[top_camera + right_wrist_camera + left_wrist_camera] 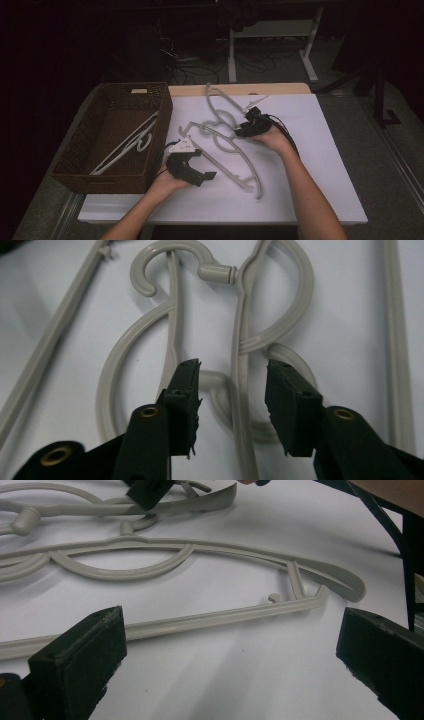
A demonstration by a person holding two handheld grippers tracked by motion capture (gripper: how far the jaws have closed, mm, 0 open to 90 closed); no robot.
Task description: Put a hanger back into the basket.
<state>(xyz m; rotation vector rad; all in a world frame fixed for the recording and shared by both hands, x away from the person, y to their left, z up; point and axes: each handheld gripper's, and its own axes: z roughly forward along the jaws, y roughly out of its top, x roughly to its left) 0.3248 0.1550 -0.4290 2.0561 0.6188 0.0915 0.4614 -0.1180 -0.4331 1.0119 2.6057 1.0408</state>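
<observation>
The grey hanger [240,365] lies between the right claw's [232,390] unclenched jaws.

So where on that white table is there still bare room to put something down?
The right side of the white table, beyond the right gripper, is bare, and so is the near edge under the forearms. The middle is crowded with grey hangers. The basket at the left holds more hangers.

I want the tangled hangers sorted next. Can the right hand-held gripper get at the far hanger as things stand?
Probably yes: the right hand-held gripper already straddles the far hanger, jaws apart on either side. The near hanger crosses it at the hooks and may drag along.
</observation>
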